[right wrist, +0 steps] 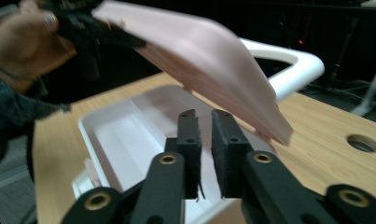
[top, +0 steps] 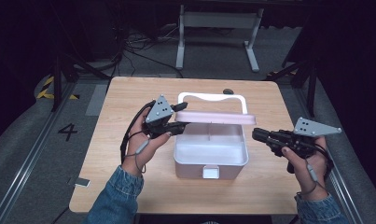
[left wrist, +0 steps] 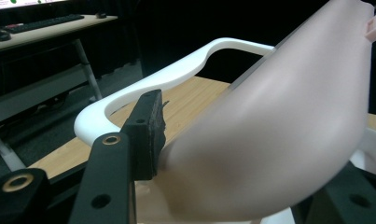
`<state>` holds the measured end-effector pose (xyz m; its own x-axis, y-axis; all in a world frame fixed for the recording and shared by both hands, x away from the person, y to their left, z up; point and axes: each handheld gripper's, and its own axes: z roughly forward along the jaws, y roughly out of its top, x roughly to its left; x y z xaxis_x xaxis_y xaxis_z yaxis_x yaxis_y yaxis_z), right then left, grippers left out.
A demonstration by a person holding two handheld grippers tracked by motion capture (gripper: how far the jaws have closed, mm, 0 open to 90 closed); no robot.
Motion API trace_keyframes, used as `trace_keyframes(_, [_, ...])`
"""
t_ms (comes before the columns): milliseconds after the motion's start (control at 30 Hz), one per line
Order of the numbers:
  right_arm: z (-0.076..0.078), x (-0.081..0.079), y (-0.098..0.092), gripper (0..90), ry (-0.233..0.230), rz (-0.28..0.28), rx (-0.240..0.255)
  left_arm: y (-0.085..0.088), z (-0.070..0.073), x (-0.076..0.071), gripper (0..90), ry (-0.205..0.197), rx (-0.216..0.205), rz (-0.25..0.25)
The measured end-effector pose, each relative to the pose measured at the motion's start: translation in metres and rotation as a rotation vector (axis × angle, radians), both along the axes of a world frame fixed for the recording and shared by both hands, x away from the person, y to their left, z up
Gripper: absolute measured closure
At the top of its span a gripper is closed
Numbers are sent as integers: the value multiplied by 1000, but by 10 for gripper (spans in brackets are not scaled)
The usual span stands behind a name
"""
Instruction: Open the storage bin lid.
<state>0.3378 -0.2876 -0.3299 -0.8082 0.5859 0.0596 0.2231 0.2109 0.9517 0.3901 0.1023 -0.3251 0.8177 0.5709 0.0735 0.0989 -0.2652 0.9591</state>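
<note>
A white box [top: 195, 169] stands at the middle of the table with its inside bare. Its pink lid [top: 213, 116] is raised and tilted over the back half, with a white handle [top: 212, 96] behind it. My left gripper [top: 180, 117] is shut on the lid's left end; in the left gripper view the lid [left wrist: 288, 126] lies between the jaws, one pad [left wrist: 150, 135] pressed against it. My right gripper [top: 255, 134] hovers just right of the box, apart from it. In the right gripper view its jaws [right wrist: 205, 140] stand a narrow gap apart, holding nothing, below the lid's [right wrist: 209, 60] free end.
A white latch [top: 211, 172] sits on the box's front wall. A round cable hole [right wrist: 362, 143] is set into the wooden table [top: 120, 140] behind the box. Bare tabletop lies left, right and in front of the box. Beyond the table stands a white desk frame [top: 218, 21].
</note>
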Motion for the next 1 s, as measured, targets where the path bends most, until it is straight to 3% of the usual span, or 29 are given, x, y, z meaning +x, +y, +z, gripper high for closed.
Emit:
trace_keyframes(100, [0, -3, -4, 760, -20, -31, -66, 1, 1, 2, 516, 24, -26, 1])
trace_keyframes(267, [0, -4, -13, 737, -13, -51, -68, 2, 2, 8, 516, 57, -58, -4])
trace_keyframes(533, [-3, 0, -23, 718, 7, -77, -75, -1, 6, 20, 524, 66, -51, 1])
trace_keyframes(767, [-9, 3, -40, 686, 21, -121, -103, -8, 15, 34, 531, 66, -14, 0])
trace_keyframes(1000, [-17, 10, -52, 668, 51, -154, -106, -11, 17, 48, 532, 81, -29, -9])
